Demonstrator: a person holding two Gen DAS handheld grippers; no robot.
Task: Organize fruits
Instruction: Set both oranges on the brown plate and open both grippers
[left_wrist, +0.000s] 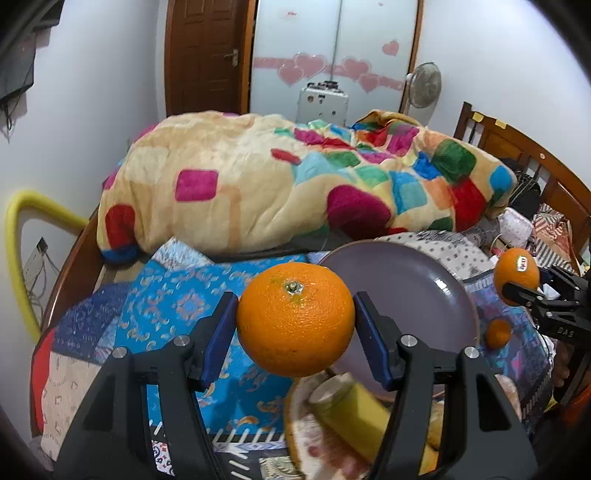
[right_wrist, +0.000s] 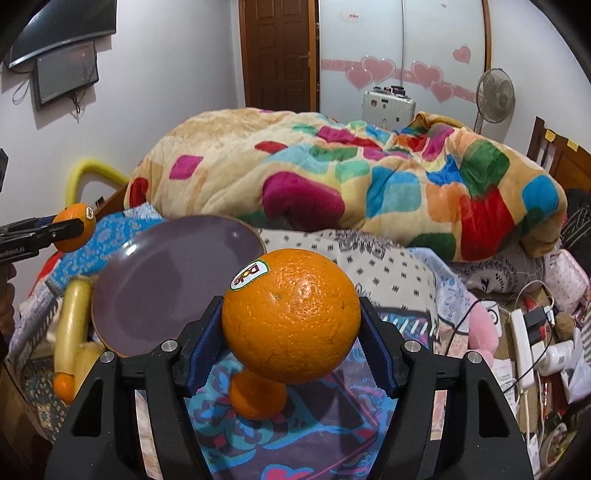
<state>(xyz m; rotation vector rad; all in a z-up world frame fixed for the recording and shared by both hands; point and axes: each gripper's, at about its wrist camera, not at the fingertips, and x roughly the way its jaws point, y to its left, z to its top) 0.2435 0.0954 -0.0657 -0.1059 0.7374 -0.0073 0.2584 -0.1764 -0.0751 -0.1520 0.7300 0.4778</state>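
Note:
My left gripper is shut on a large orange with its stem up, held above the bed beside an empty purple plate. My right gripper is shut on another orange with a Dole sticker; it also shows at the right of the left wrist view. A small orange lies on the bedspread under the right gripper, also seen in the left wrist view. A banana lies on a patterned plate below the left gripper.
A colourful checked blanket is heaped behind the plate. The blue patterned bedspread covers the bed. A power strip and cables lie at the right. The wooden headboard stands far right. Another small orange lies by the banana.

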